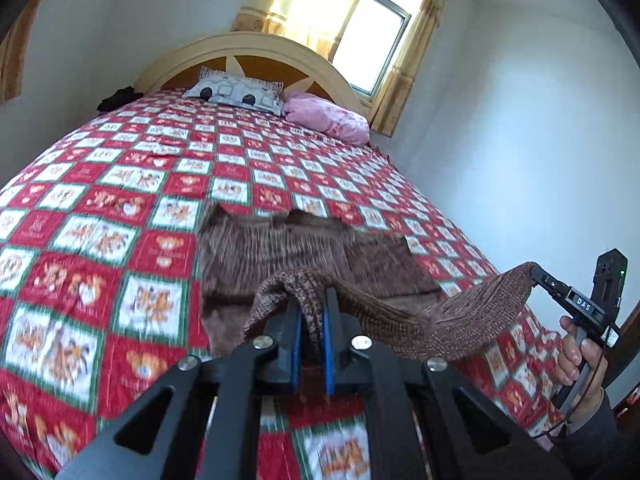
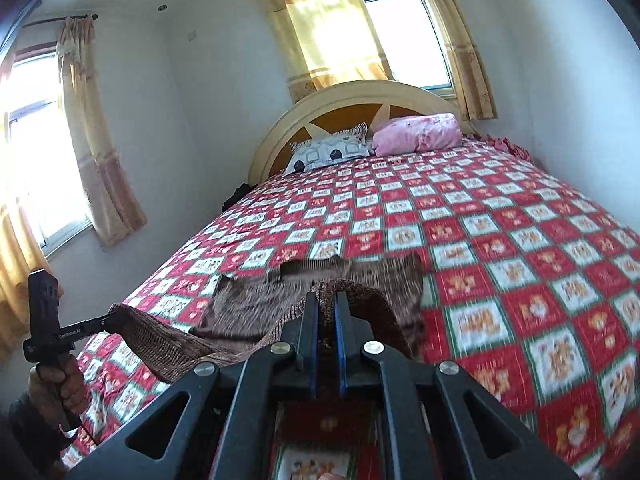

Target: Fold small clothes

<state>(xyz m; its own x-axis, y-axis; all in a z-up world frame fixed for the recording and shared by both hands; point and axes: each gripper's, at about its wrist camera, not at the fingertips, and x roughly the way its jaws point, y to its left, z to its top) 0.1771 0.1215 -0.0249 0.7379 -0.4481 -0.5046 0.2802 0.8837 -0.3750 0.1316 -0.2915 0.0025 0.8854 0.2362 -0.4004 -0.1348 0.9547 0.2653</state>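
My left claw (image 1: 312, 304) is clamped on one corner of the brown knit garment (image 1: 280, 256), and my right claw (image 2: 326, 300) is clamped on the other, both corners lifted off the bed (image 1: 100, 208). The rest of the garment lies on the checked bedspread near the foot edge, well apart from the pillows (image 1: 240, 94) at the headboard (image 1: 248, 46).

Left tongs (image 1: 311, 300) and right tongs (image 1: 534, 270) pinch brown knit garment (image 1: 280, 252) above checkered bedspread (image 1: 120, 208).
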